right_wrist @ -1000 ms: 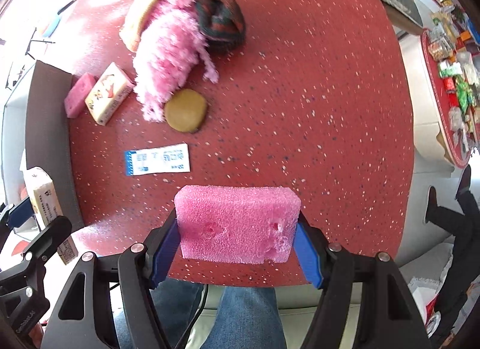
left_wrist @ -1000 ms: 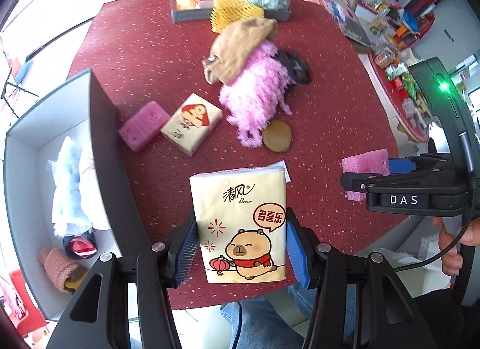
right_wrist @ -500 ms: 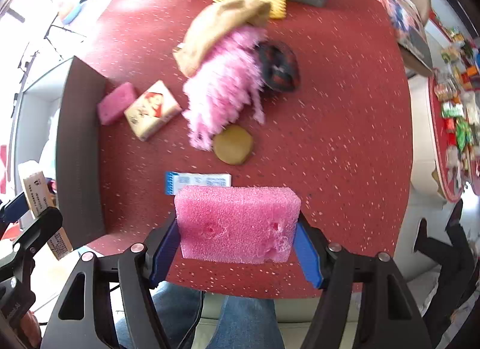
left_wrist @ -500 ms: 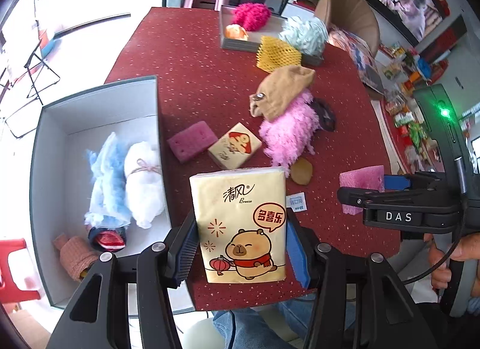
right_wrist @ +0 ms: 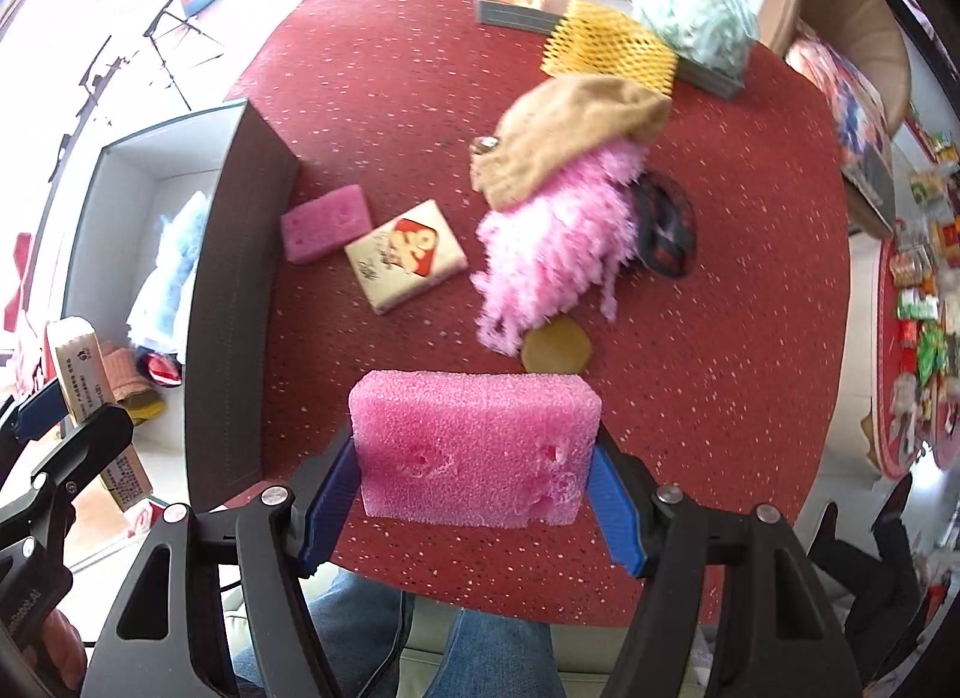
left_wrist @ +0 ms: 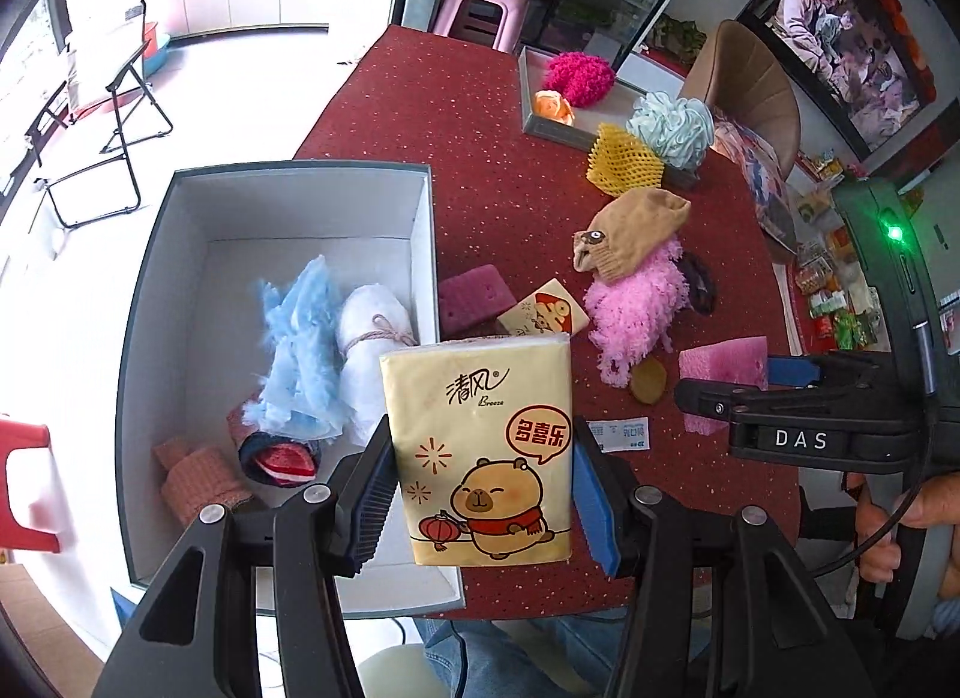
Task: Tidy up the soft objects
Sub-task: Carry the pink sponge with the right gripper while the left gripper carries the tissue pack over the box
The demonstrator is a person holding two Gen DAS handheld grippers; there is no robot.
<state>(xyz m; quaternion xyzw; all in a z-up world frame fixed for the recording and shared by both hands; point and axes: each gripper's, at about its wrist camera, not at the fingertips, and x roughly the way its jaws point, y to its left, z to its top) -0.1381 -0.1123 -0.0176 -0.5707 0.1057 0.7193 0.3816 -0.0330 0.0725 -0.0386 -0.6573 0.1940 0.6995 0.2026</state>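
Observation:
My left gripper (left_wrist: 483, 482) is shut on a yellow tissue pack (left_wrist: 480, 446) with a cartoon bear, held above the near right corner of the grey box (left_wrist: 426, 230). My right gripper (right_wrist: 474, 488) is shut on a pink sponge (right_wrist: 474, 446) above the table's near edge; the sponge also shows in the left wrist view (left_wrist: 723, 365). The box holds blue fluff (left_wrist: 300, 338), a white roll (left_wrist: 372, 332) and small knitted pieces. On the red table lie another pink sponge (right_wrist: 324, 224), a small tissue pack (right_wrist: 405, 257), a pink fluffy piece (right_wrist: 558, 254) and a tan hat (right_wrist: 570, 128).
A grey tray (left_wrist: 552, 128) at the far end holds a magenta fluffy ball (left_wrist: 579, 77) and an orange item. A yellow foam net (left_wrist: 624, 164), a pale green bath puff (left_wrist: 672, 128), a dark round item (right_wrist: 666, 227), a brown disc (right_wrist: 555, 347) and a paper slip (left_wrist: 618, 434) lie on the table.
Both grippers have risen and drawn back, so more of the table and the box shows. My left gripper with the tissue pack has moved left, over the box's corner.

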